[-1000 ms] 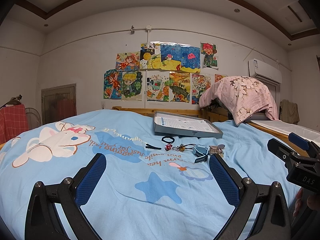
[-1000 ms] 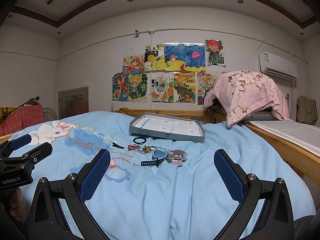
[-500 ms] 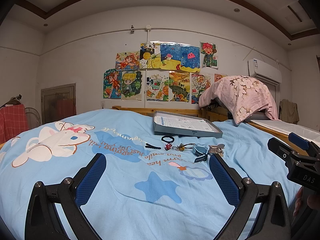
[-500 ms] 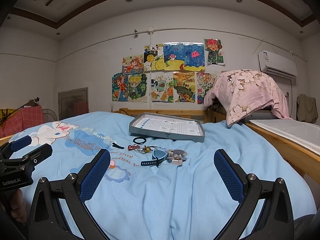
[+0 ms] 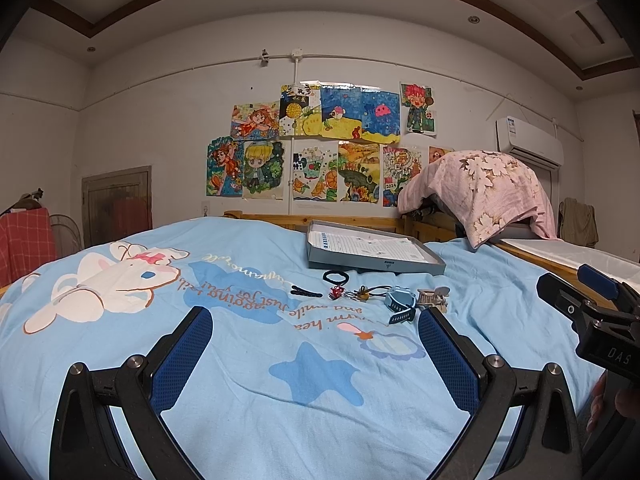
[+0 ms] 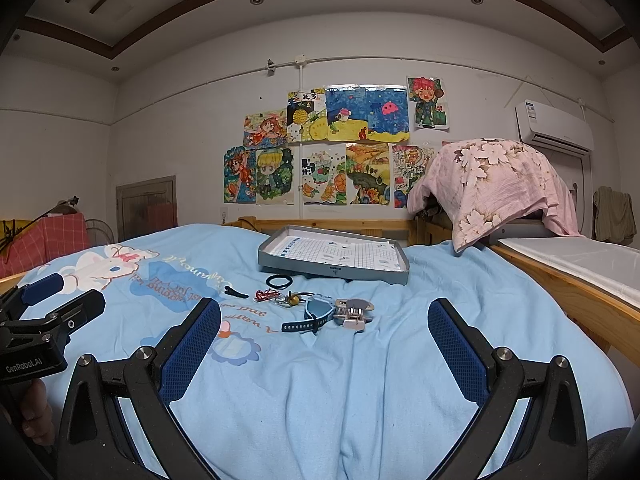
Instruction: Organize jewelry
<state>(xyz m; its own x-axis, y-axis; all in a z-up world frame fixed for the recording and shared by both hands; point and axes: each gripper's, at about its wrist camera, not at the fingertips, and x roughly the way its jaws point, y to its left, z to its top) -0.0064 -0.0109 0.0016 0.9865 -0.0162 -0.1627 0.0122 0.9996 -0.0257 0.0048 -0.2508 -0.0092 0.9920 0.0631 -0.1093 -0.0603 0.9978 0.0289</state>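
Jewelry pieces lie in a loose row on the blue bed cover [image 5: 248,360], just near of the grey tray [image 5: 376,254] that looks meant to receive them: a black hair band [image 5: 335,277], a hair clip [image 5: 306,291], a blue watch [image 5: 399,303]. Left gripper [image 5: 316,354] hangs well short, fingers wide apart, empty. From the right wrist, the same row sits before the tray [image 6: 334,266]; the right gripper [image 6: 324,344] too hovers spread, holding nothing, the watch [image 6: 316,312] straight ahead.
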